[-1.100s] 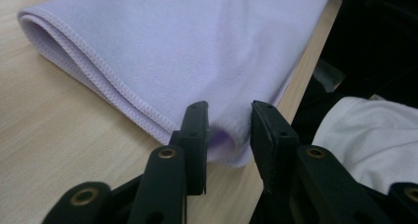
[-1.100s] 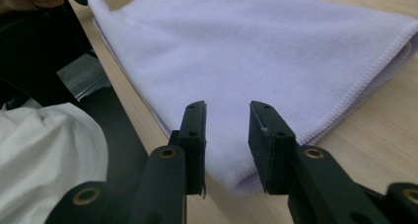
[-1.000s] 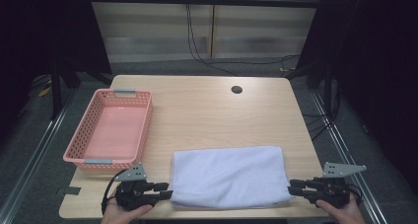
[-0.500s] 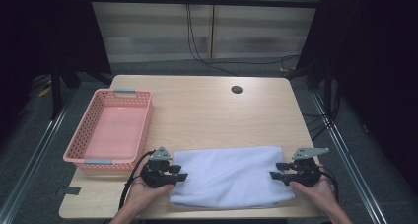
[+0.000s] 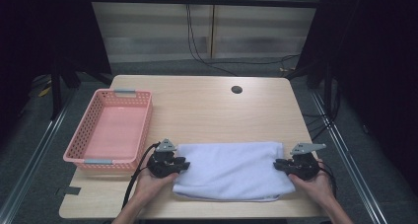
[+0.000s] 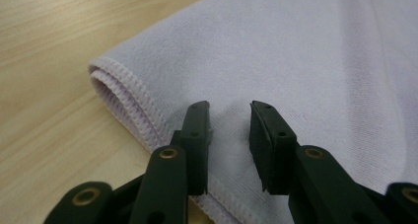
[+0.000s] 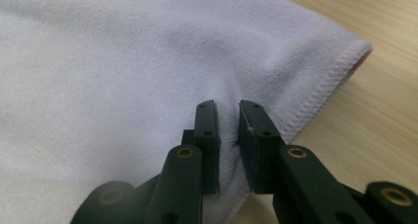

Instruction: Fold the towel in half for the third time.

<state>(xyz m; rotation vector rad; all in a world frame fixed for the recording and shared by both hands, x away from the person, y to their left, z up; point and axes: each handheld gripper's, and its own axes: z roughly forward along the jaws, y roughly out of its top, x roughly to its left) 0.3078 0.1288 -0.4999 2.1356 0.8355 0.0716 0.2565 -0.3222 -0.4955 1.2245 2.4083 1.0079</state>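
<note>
Two black hand-held grippers sit at opposite short ends of a folded white towel [image 5: 229, 170], near the six o'clock edge of a light wooden table [image 5: 207, 110]. Seen from the high view, the towel is a wide rectangle lying flat, its long sides running from nine to three o'clock.

At about ten o'clock from the towel, a pink plastic basket [image 5: 89, 130] stands on the table, just beside the left gripper's hand. A small dark round hole [image 5: 236, 90] marks the tabletop toward twelve o'clock.

The left gripper [image 6: 230, 128], held in the person's left hand [image 5: 150, 182], rests over the towel's nine o'clock end; its jaws stand apart, with a clear gap and flat cloth between them, just inside the stitched, doubled hem [image 6: 123, 100].

The right gripper [image 7: 227, 128], held in the right hand [image 5: 315, 184], is at the three o'clock end. Its jaws are drawn close together, pinching a raised ridge of towel cloth between them, near the stitched edge [image 7: 325, 86].
</note>
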